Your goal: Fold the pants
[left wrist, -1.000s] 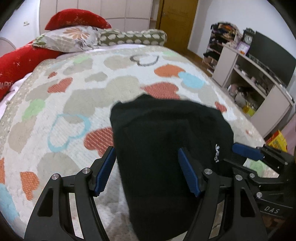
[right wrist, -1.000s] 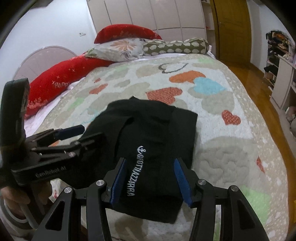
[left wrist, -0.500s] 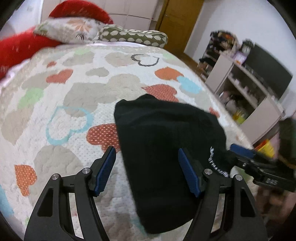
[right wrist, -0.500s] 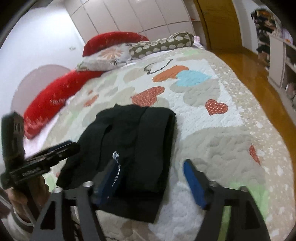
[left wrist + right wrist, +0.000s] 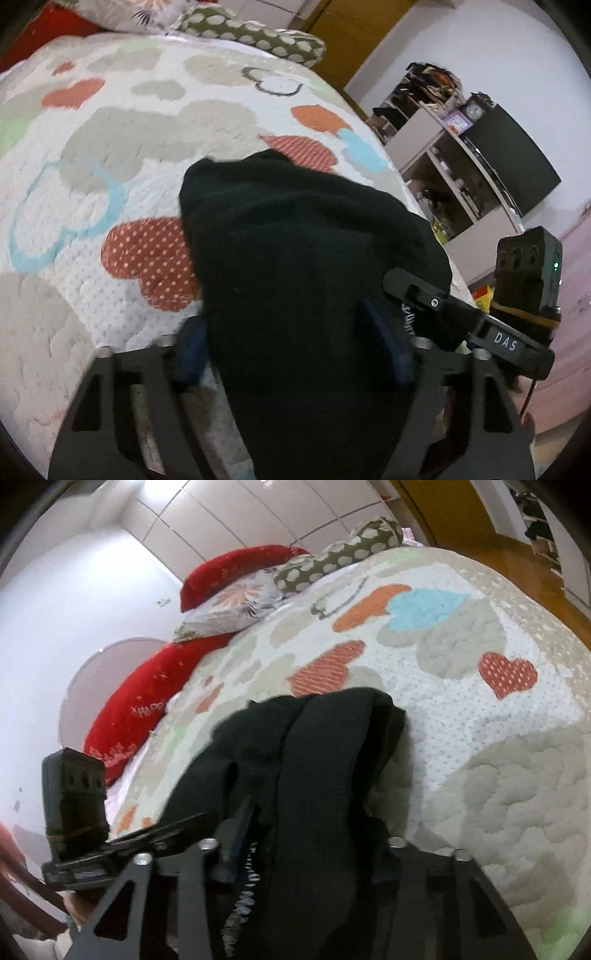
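The left gripper [image 5: 291, 347] pointed steeply down, its black arms spread to either side of the pants [image 5: 303, 258]. Its jaws had just been closing, with the cloth between the blue pads [image 5: 384, 343]. The right gripper [image 5: 306, 860] also pointed down, just beside the left, its jaws likewise just closing with the near edge of the pants between them. Whether either pair of pads pressed the cloth could not be told.

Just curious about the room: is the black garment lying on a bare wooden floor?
No, the black pants lie on a bed covered by a white quilt patterned with coloured hearts.
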### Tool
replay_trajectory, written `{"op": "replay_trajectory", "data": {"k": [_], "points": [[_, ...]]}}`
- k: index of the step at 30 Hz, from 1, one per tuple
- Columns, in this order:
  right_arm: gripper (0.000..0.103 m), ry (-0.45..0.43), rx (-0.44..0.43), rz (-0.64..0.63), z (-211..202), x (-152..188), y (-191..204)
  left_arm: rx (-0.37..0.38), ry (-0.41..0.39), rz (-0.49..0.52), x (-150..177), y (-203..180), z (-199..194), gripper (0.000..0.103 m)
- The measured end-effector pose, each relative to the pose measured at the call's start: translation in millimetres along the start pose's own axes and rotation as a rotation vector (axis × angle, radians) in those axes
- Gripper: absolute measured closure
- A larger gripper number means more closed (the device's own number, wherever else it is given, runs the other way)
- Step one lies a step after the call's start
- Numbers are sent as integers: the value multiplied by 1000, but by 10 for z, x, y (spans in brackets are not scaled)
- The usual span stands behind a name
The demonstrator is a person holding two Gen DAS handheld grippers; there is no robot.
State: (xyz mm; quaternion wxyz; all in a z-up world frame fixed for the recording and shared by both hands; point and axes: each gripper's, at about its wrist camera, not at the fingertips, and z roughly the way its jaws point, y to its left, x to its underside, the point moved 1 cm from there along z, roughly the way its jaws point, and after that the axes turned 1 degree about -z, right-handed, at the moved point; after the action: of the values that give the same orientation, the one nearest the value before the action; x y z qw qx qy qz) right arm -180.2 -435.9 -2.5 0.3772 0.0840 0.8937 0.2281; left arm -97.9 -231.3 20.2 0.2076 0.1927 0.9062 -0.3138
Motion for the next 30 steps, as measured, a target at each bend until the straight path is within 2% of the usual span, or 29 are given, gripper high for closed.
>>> {"op": "replay_trajectory", "data": {"k": [4,9,12,15,17,18,19,21,24,25,27,28,30], "points": [[66,-26,-52,-42,-134,-144,291,8,-12,48,-143,-48,-237,66],[67,-40,-162,-48,-30,-364,659,-48,-80,91,-429,48,-742,66],[67,-9,-220,-34,202,-438,851,-109,-72,71,-533,253,-957,66],[65,51,-183,-36,548,-431,956,-170,-59,51,-498,546,-985,62],[64,130,-83,-28,826,-376,928,-229,-11,-24,-395,905,-809,58],[64,167,22,-49,924,-322,918,-255,22,-54,-348,1017,-741,52],[63,166,48,-71,912,-303,922,-263,42,-89,-297,1143,-682,49],[63,140,41,-102,773,-305,988,-209,-2,-132,-232,1231,-805,48],[62,35,136,-227,456,-433,1193,-292,-88,-85,-191,1141,-1058,48],[62,12,129,-245,438,-484,1230,-318,-118,-74,-183,1100,-1130,48],[62,-5,45,-269,438,-571,1363,-327,-141,-62,-180,1041,-1152,48],[62,16,3,-283,527,-605,1438,-331,-144,-60,-172,1023,-1142,48],[62,65,-4,-318,772,-618,1560,-350,-140,-52,-172,1012,-1066,48]]}}
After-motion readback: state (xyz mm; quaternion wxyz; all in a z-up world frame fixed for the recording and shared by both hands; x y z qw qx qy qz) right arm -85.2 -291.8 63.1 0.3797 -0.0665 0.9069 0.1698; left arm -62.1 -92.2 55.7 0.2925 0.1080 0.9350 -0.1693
